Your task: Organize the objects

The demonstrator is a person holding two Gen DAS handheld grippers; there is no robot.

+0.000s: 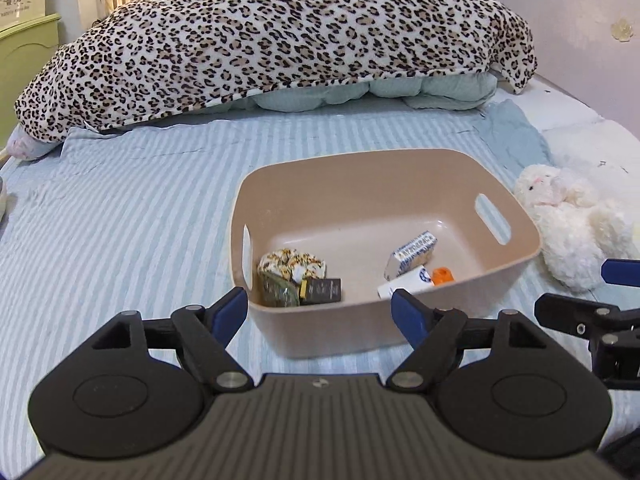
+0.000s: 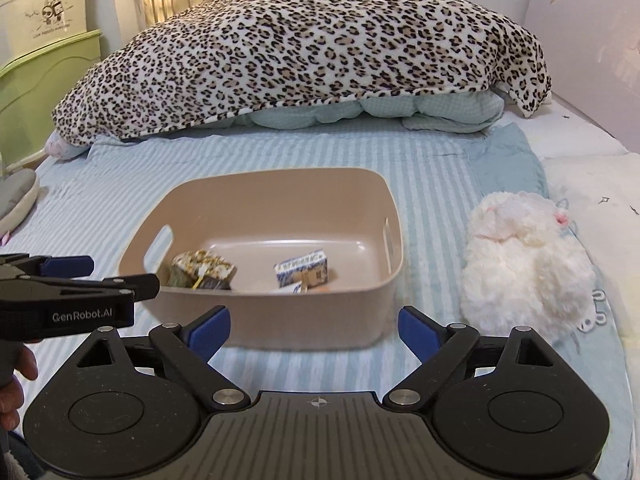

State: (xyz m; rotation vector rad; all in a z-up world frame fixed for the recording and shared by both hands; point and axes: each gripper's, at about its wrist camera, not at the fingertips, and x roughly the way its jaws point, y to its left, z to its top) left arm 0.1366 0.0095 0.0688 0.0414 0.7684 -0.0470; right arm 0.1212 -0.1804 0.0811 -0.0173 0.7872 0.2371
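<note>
Drawers (image 2: 44,40), green and cream, stand at the far left beside the bed. A grey slipper-like thing (image 2: 16,196) lies on the left edge of the bed (image 1: 120,208), which has a sheet with blue and white stripes. A big leopard blanket (image 1: 280,40) is heaped at the far end, with a pale green quilt (image 1: 360,92) peeking out under it.

The left gripper (image 1: 320,306) is near us, and its blue fingers (image 1: 230,310) are spread wide apart with nothing between them. It hangs just in front of the near wall of the bin. A bit of a hand (image 2: 16,380) shows at the left edge of the right view, under that gripper.

The tan bin (image 1: 400,176) sits in the middle of the bed. It has a slot handle on each side. Inside, on the left, lies a crumpled spotted wrapper (image 1: 292,262) with a small dark box (image 1: 322,290) leaning by it. On the right lies a blue and white box (image 1: 412,252), then a white tube (image 1: 406,282) and a little orange thing (image 1: 442,276) close to the near wall.

The right gripper (image 2: 314,330) is also near us, to the right of the other one. Its blue fingers (image 2: 210,330) are wide apart too, and they grip nothing.

A fluffy white toy animal (image 2: 524,264) lies on the bed to the right of the bin, not touching it. A white pillow (image 2: 592,184) lies at the far right.
</note>
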